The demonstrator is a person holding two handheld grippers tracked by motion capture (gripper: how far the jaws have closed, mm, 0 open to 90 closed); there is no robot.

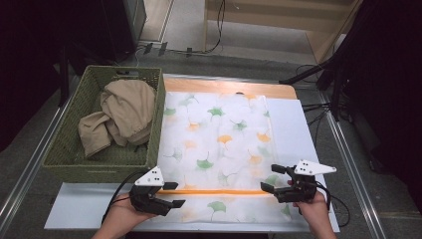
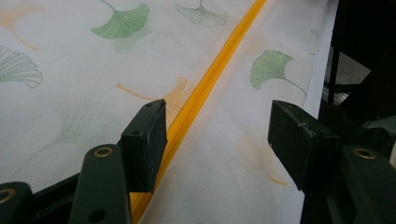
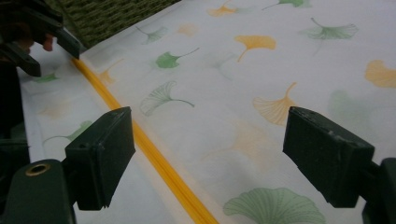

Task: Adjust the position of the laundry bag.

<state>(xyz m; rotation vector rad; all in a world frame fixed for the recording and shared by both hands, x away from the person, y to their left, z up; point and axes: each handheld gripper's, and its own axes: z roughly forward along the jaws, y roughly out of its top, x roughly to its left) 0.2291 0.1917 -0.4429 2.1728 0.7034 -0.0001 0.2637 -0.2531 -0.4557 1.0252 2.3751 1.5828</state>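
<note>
High view cuts off both forearms at the bottom edge, and the near hem of the leaf-print cloth (image 1: 219, 144) is partly covered by the hands; whether either gripper touches the fabric cannot be determined from this view. The cloth lies flat on the white table (image 1: 293, 124), with an orange band (image 1: 214, 191) running across it near the front edge. A green woven basket (image 1: 74, 149) stands just beside the cloth's left edge and holds a crumpled beige garment (image 1: 122, 117). Cables lie on the floor beyond the table. The left gripper (image 1: 171, 194) sits at the left end of the orange band, its jaws spread, nothing between the pads; in the left gripper view one pad (image 2: 144, 140) stands directly above the band. The right gripper (image 1: 271, 179) sits at the band's right end, jaws likewise spread wide and holding nothing; in the right gripper view the band passes just beside its left pad (image 3: 105, 149).
</note>
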